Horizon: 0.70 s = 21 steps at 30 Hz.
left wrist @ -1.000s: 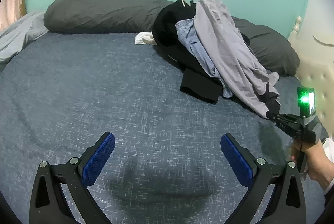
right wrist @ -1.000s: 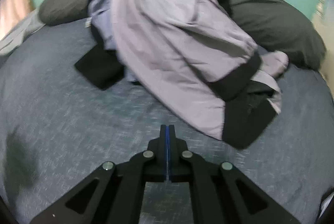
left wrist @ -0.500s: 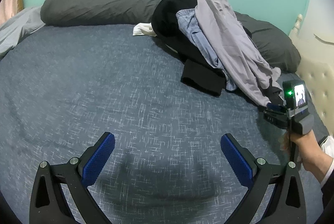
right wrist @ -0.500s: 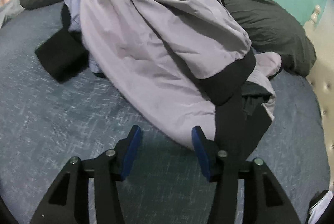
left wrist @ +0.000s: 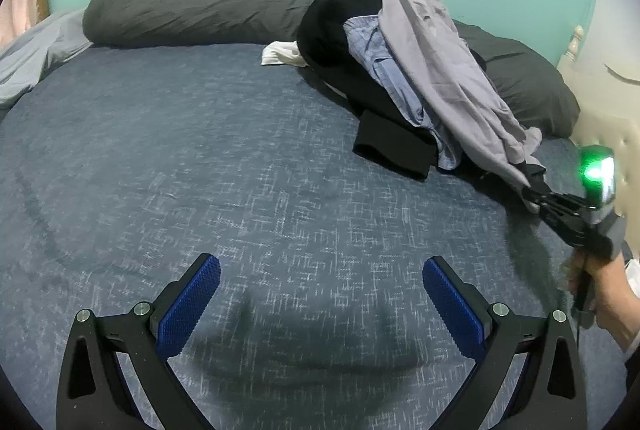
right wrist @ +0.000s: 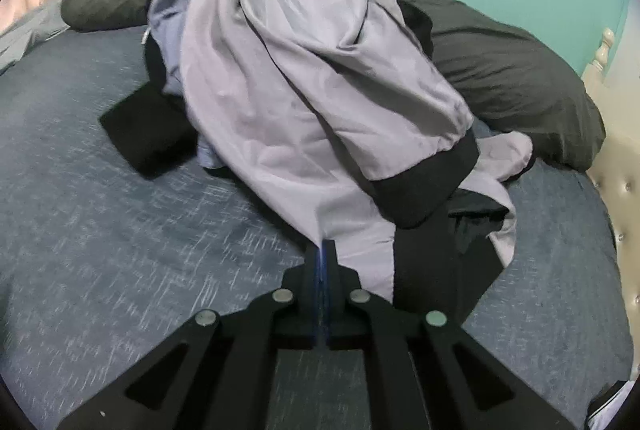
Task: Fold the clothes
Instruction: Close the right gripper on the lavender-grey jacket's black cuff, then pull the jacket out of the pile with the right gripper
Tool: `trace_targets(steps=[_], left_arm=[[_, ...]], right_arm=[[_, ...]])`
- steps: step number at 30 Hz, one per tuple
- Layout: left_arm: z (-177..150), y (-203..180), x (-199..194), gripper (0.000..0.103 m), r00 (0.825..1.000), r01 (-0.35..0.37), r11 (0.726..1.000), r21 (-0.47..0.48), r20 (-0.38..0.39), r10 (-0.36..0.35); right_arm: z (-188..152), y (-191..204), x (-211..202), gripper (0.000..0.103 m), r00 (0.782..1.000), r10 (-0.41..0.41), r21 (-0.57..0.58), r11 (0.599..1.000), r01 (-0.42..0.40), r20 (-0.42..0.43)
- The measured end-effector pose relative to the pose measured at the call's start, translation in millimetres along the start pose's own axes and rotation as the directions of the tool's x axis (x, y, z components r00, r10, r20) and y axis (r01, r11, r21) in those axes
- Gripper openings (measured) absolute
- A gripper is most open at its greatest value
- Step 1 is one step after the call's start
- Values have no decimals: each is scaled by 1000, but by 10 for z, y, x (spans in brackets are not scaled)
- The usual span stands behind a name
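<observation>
A heap of clothes lies at the back right of the bed: a pale grey jacket (right wrist: 304, 77) with black cuffs on top, a blue checked shirt (left wrist: 380, 65) and a black garment (left wrist: 396, 145) beneath. My right gripper (right wrist: 323, 250) is shut on the jacket's lower hem, the cloth drawn to a point between its pads. The left wrist view shows the same gripper (left wrist: 530, 193) at the heap's near end, held by a hand. My left gripper (left wrist: 320, 294) hangs open over bare bedcover, nothing between its fingers.
A blue-grey bedcover (left wrist: 200, 157) spreads wide to the left of the heap. Dark grey pillows (left wrist: 192, 9) line the teal wall. A white cloth (left wrist: 280, 53) lies beside the heap. A cream tufted headboard (left wrist: 600, 125) bounds the right side.
The right gripper opened, moved up to the jacket's hem and closed on it. The left gripper stayed open and nearly still.
</observation>
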State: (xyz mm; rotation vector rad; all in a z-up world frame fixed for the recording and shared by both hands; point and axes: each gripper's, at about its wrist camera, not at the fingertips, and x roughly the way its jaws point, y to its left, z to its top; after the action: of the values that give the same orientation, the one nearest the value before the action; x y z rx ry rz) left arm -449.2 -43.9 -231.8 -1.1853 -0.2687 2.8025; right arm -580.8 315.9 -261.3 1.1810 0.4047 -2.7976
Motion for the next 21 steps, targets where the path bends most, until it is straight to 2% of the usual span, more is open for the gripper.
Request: trace_targets(steps=[4,11,21], left_arm=[[14,-7,-207,103,1000,-12,1000,12,5,12],[-40,-112,-703,103,1000,-2,1000,20,10,2],[-216,-309,-1450,103,1000,10,999,50,19,-11]], right_arm=[[25,39,-390,1,997,64,-13,998,-64,34],[-70,422,-1139,1,979,194,-35,981,-192,61],[-423,904,-2084,1,956,286,-119,954,-277,68]])
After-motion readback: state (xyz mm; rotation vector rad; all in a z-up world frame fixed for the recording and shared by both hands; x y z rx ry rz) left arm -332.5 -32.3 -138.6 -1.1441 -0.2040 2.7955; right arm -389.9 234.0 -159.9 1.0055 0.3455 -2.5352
